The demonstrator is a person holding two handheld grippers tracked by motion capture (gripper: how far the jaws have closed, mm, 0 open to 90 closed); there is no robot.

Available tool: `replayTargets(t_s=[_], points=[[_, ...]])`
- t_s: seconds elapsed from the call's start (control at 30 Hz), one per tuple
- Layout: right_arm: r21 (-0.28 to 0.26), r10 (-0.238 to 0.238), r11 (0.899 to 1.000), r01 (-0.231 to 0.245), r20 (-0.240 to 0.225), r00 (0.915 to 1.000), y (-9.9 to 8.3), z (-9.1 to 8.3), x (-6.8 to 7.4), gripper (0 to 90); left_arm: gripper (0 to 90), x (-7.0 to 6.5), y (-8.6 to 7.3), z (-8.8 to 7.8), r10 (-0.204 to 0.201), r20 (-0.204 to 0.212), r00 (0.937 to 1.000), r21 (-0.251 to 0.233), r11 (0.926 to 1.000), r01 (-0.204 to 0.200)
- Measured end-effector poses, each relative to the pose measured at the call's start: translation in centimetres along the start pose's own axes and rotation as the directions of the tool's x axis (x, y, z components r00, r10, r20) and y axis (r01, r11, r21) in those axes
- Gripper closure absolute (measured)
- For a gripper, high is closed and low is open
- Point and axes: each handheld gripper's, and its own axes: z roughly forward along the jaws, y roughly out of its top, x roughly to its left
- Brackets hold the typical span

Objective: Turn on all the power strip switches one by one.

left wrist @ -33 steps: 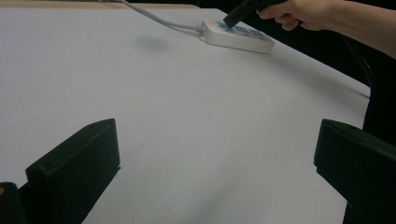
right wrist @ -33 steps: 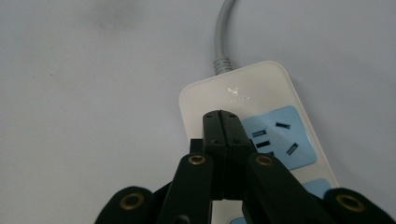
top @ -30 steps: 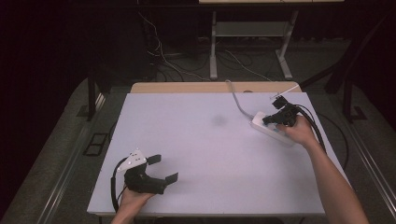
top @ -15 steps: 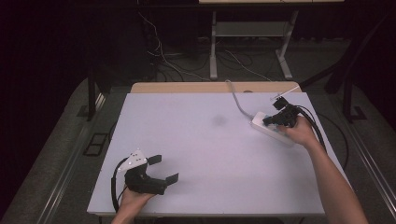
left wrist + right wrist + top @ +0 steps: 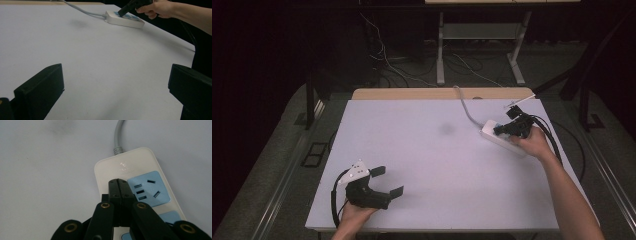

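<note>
Both grippers black: left gripper (image 5: 384, 181) grey triangular plate, black cable; right gripper (image 5: 119, 182) brass screws; forearms unsleeved.

Table (image 5: 427, 170): flat, pale lilac-white top, matte, with a strip of bare light wood along the far edge (image 5: 412, 93). Faint dark smudge (image 5: 445, 129) on the surface right of centre, toward the far side. One thing lies directly on it: a white power strip (image 5: 499, 139) with light blue socket faces, near the right edge, set at a slant. Its grey cord (image 5: 464, 107) runs from the strip's far end across the top and off over the wooden strip. Rest of the surface bare. Dark carpeted floor (image 5: 277, 165) around the table, loose cables (image 5: 402, 70) lying beyond the far edge.
</note>
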Motion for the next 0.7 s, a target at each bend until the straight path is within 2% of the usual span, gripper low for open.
replayTargets(t_s=[0.7], points=[[-0.008,-0.014,1.0,0.014,0.015,0.9998,-0.28,0.03,0.25,90.0,0.0,0.03,0.02,-0.03,-0.002,-0.003,1.0,-0.003,1.0,0.002]])
